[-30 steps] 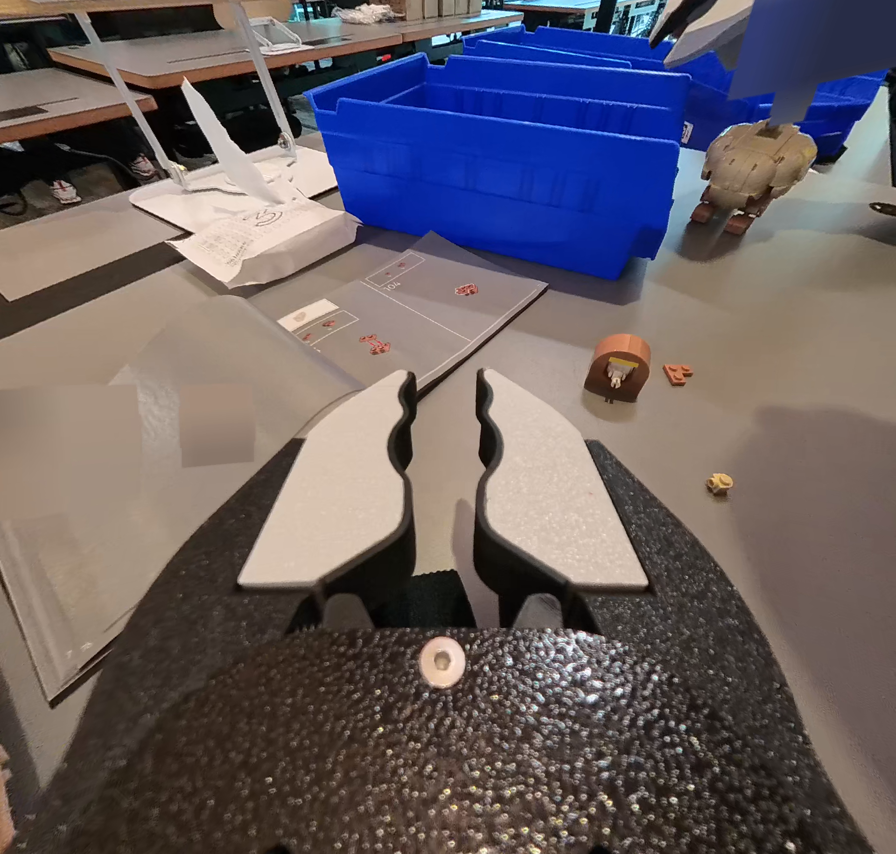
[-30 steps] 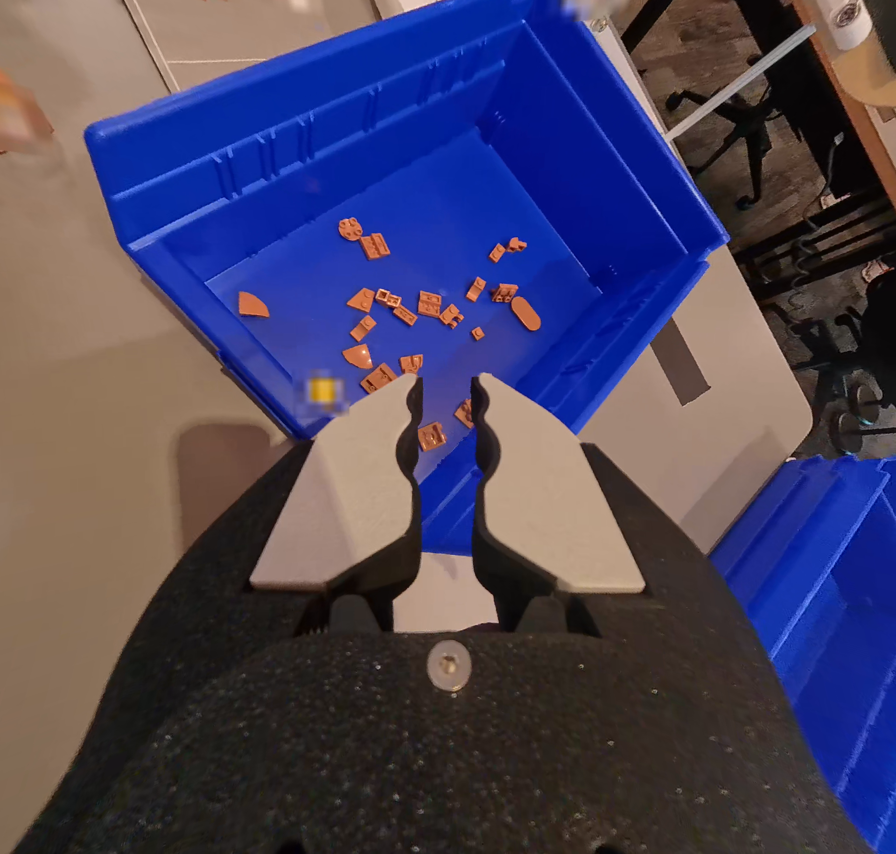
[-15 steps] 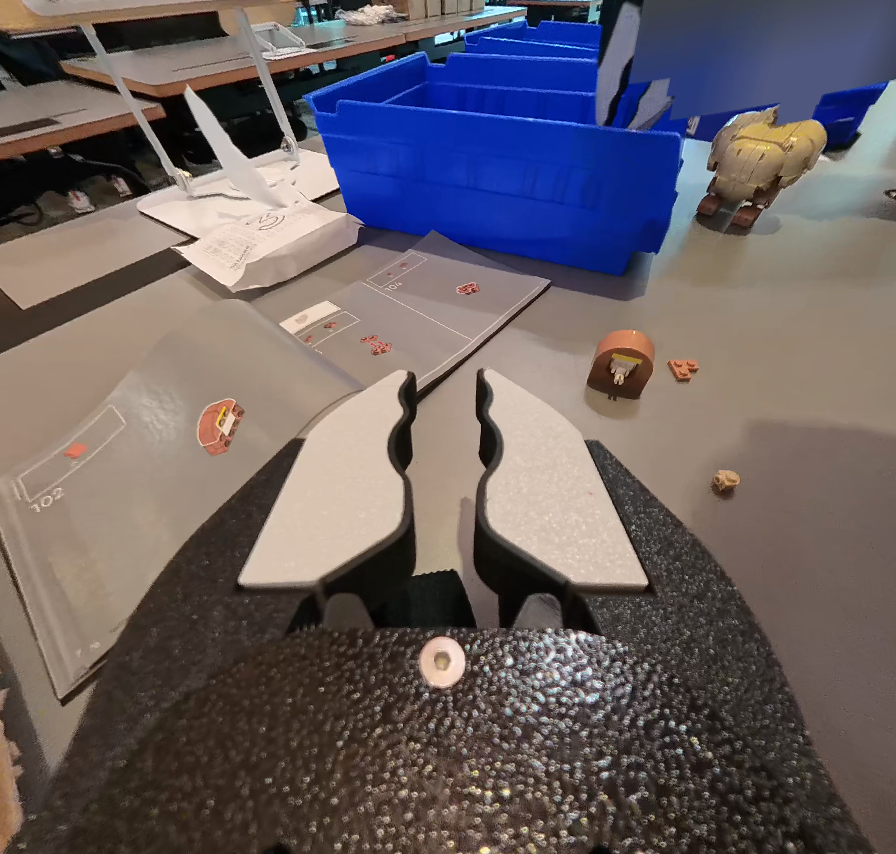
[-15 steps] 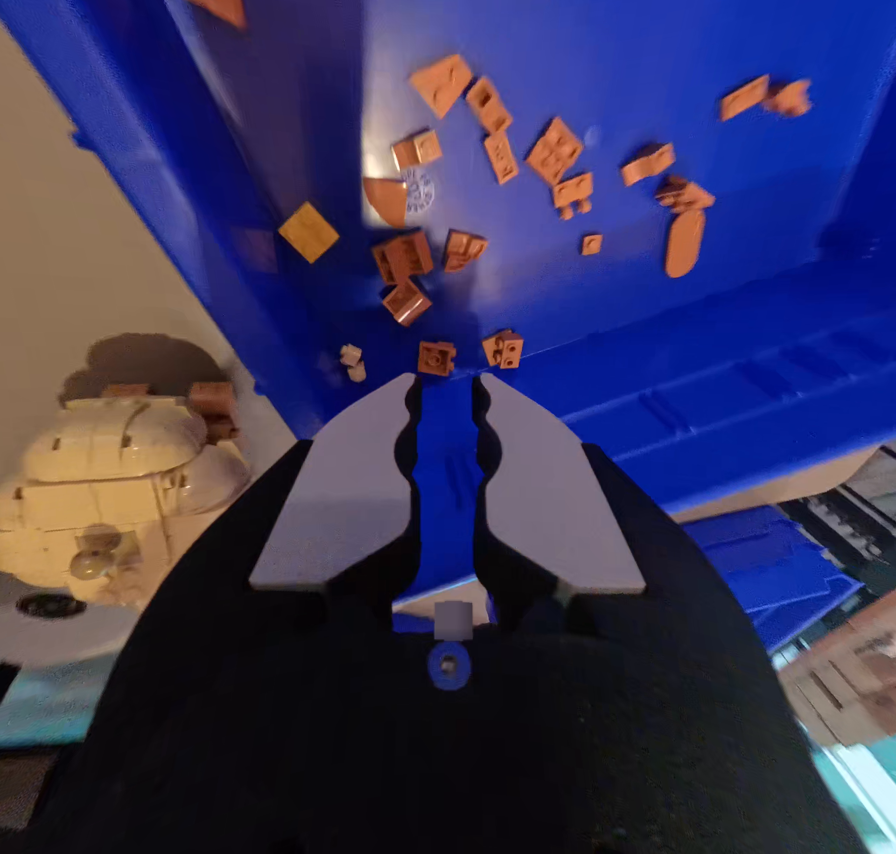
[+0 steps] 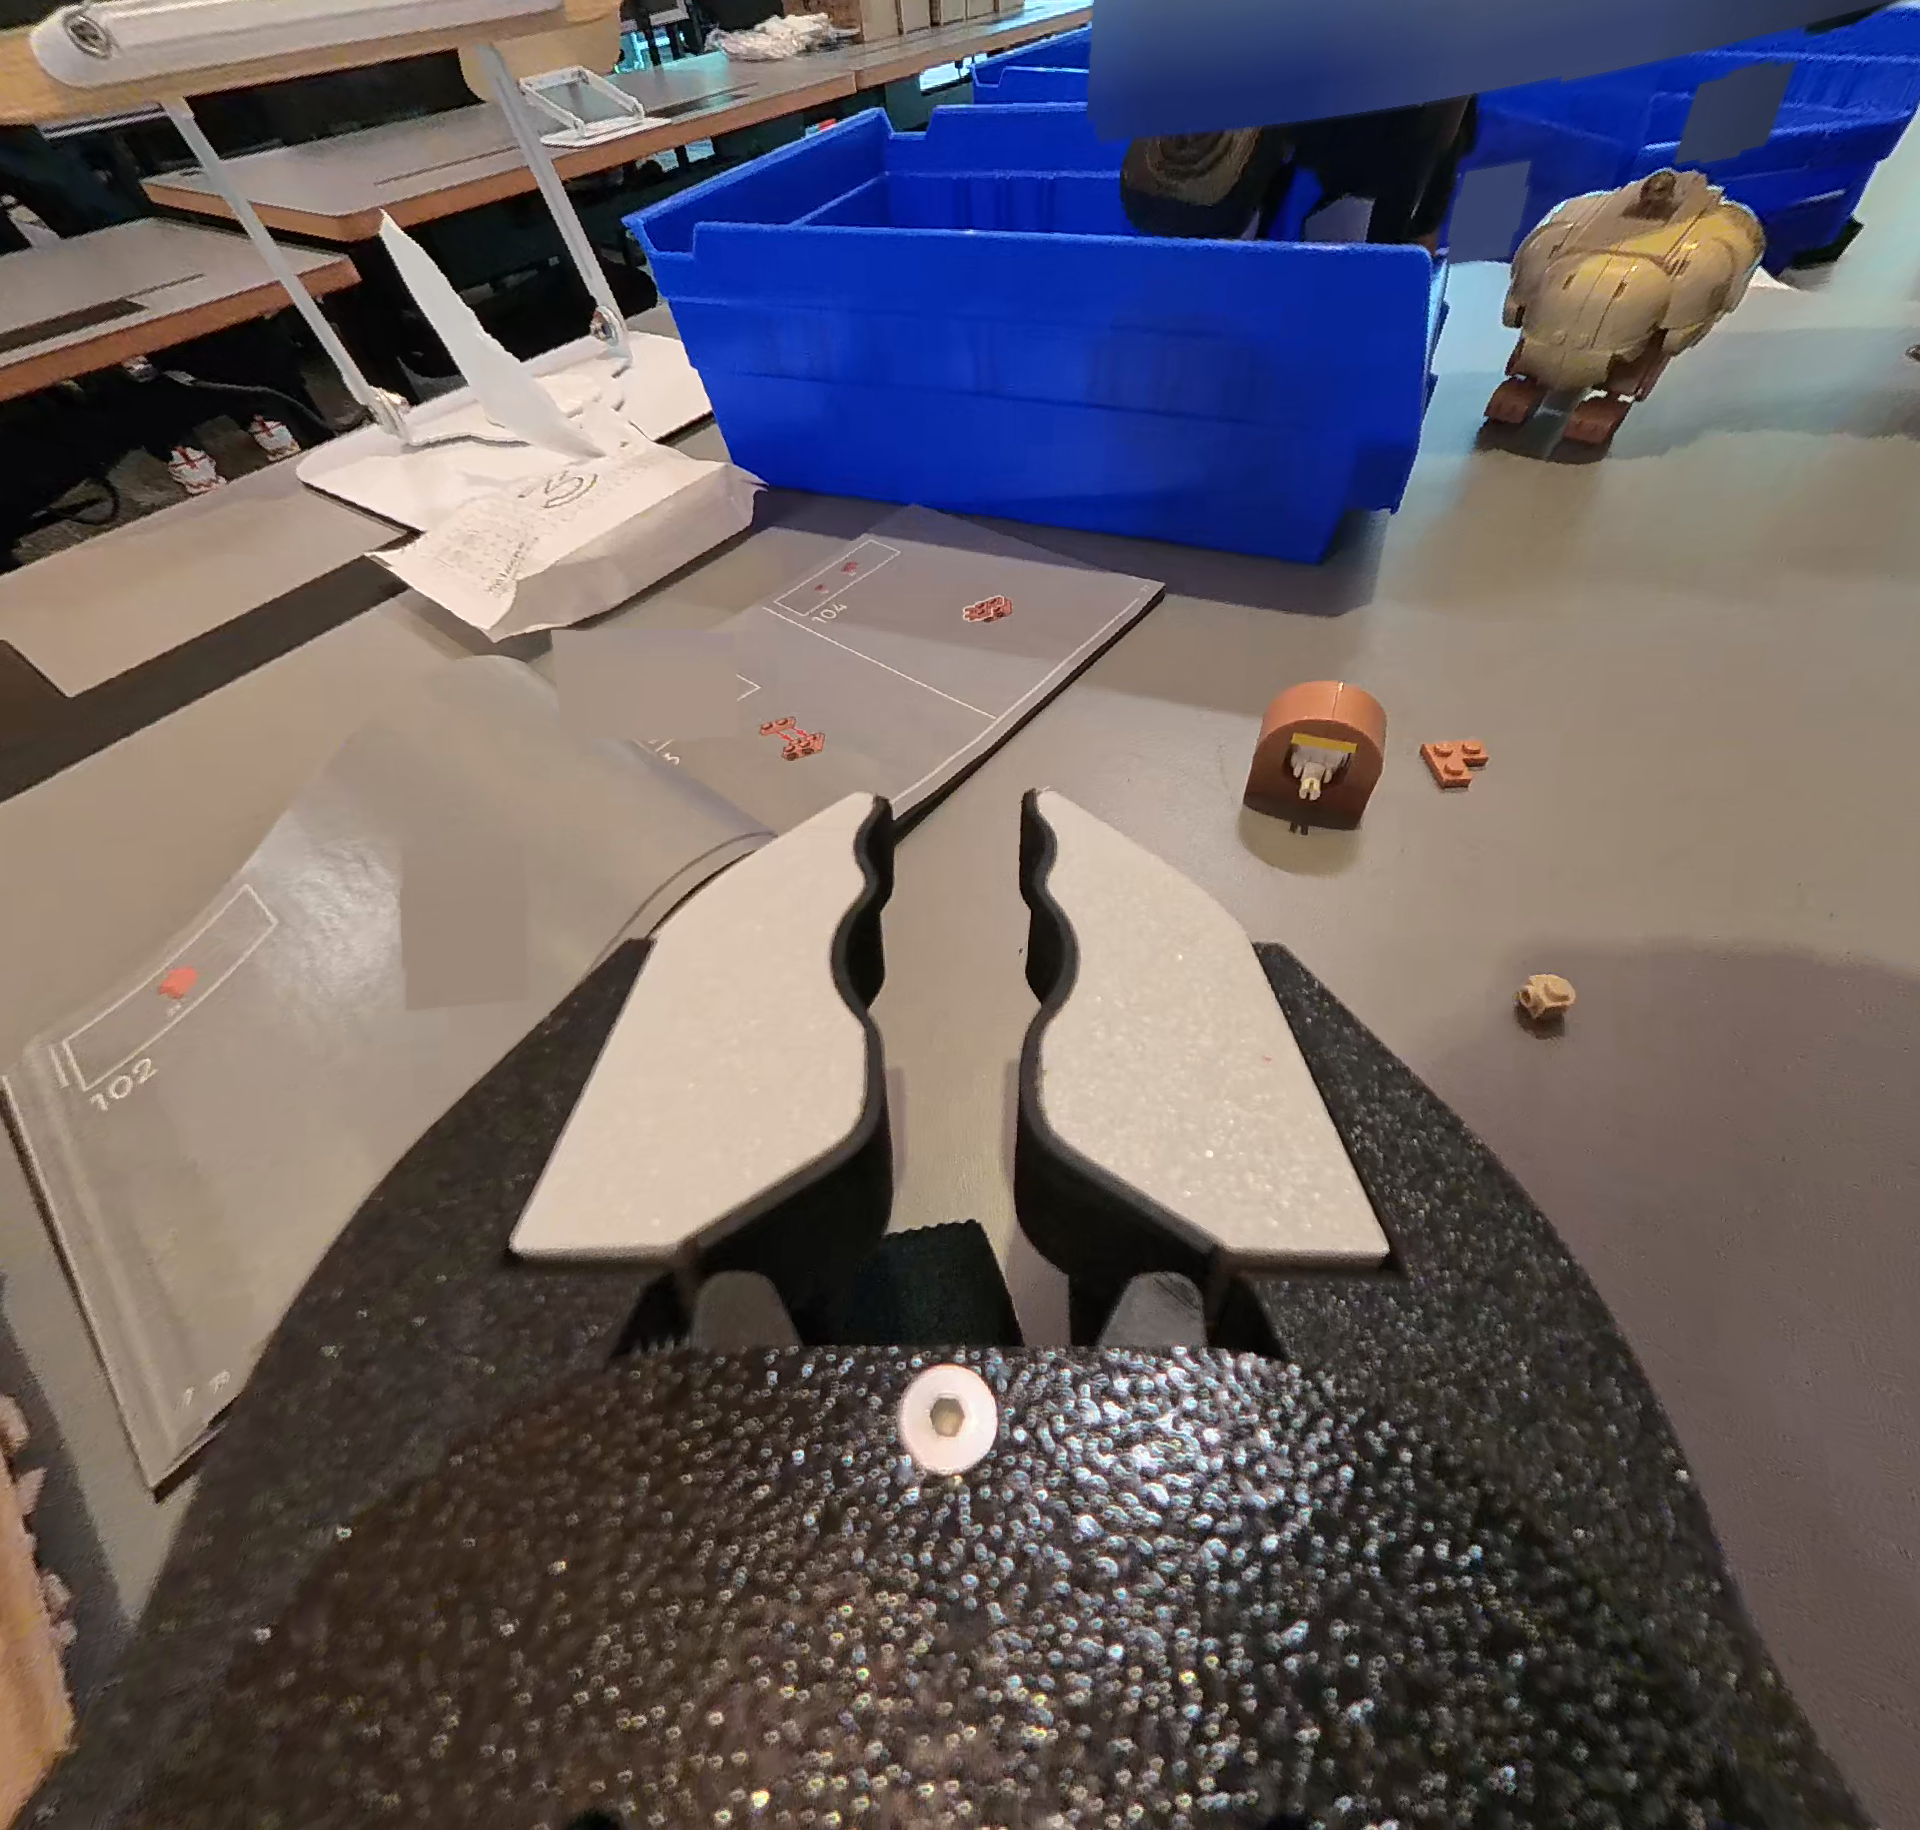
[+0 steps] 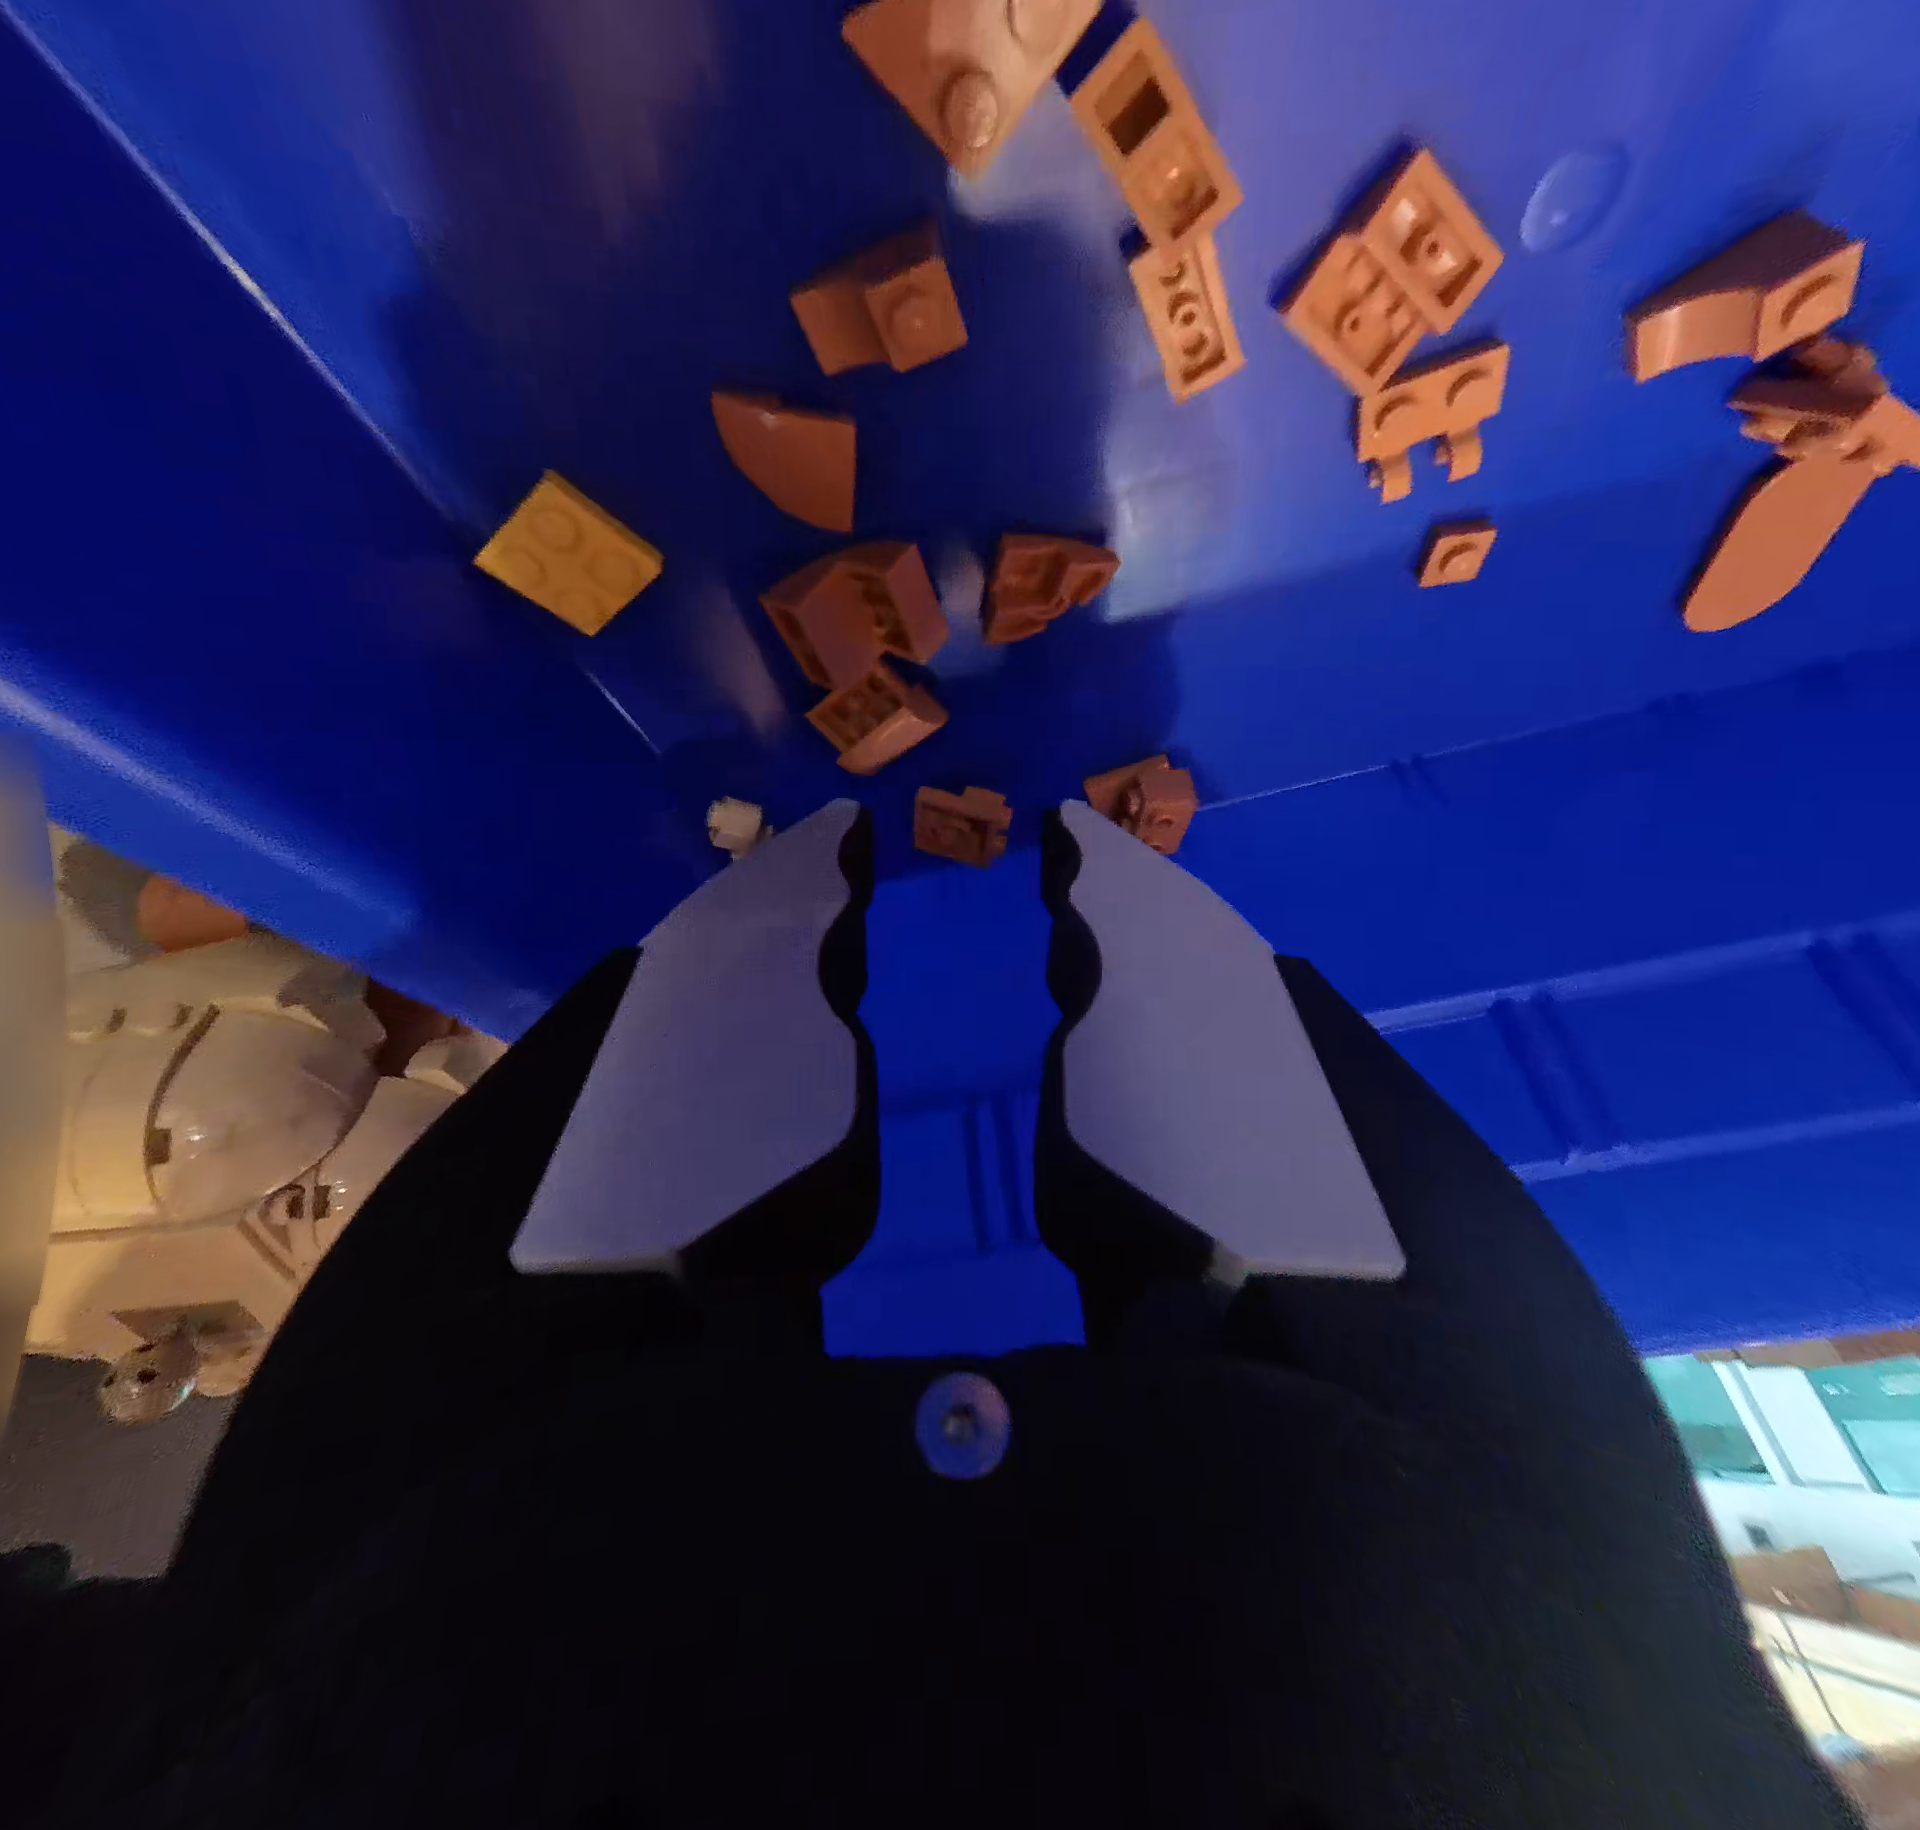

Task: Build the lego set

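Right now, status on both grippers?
Left gripper open, empty, over table by booklet. Right gripper open inside blue bin, brown brick just beyond fingertips, untouched.

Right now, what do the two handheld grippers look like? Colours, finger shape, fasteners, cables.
Both match. The left gripper has a black, pebble-textured body, two flat light-grey fingers with wavy black inner pads, and a silver hex-socket screw centred on the body. The right gripper has the same build; its grey fingers look bluish in the bin's shade. No cables, markings or sleeves visible.

Workshop: rows of worktables (image 5: 436,159), blue bins (image 5: 1039,367).
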`<action>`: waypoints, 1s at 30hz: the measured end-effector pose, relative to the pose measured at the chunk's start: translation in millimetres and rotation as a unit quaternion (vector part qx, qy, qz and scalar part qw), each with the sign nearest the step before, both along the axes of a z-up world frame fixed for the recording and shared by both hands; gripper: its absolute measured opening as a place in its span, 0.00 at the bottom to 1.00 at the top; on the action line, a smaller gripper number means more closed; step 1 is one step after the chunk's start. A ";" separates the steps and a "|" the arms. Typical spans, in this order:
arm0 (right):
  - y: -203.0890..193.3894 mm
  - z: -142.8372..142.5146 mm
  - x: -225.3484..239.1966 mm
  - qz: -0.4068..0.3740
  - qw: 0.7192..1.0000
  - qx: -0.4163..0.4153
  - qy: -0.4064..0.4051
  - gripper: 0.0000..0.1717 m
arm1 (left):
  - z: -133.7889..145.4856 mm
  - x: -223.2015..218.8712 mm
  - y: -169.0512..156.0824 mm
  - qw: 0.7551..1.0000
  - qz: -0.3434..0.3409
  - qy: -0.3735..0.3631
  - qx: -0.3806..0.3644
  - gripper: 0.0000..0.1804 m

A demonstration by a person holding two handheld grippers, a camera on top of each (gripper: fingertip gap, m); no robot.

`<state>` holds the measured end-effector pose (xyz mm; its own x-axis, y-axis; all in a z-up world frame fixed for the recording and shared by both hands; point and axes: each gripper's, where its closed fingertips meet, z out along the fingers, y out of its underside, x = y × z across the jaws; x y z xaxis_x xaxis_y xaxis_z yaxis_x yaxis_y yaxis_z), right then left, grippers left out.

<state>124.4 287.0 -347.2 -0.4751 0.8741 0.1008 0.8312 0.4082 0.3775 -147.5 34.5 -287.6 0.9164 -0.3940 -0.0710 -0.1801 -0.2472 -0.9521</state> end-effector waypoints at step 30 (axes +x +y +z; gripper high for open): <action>-22.3 51.3 -16.3 -0.030 0.990 0.010 0.139 0.11 | 9.5 -2.4 -13.6 0.999 0.008 -0.041 0.019 0.12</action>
<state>108.1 264.7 -295.8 -0.3741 0.8964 0.2377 0.9265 0.3500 0.1384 -149.8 20.9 -278.1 0.9261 -0.3772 -0.0108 -0.0979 -0.2127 -0.9722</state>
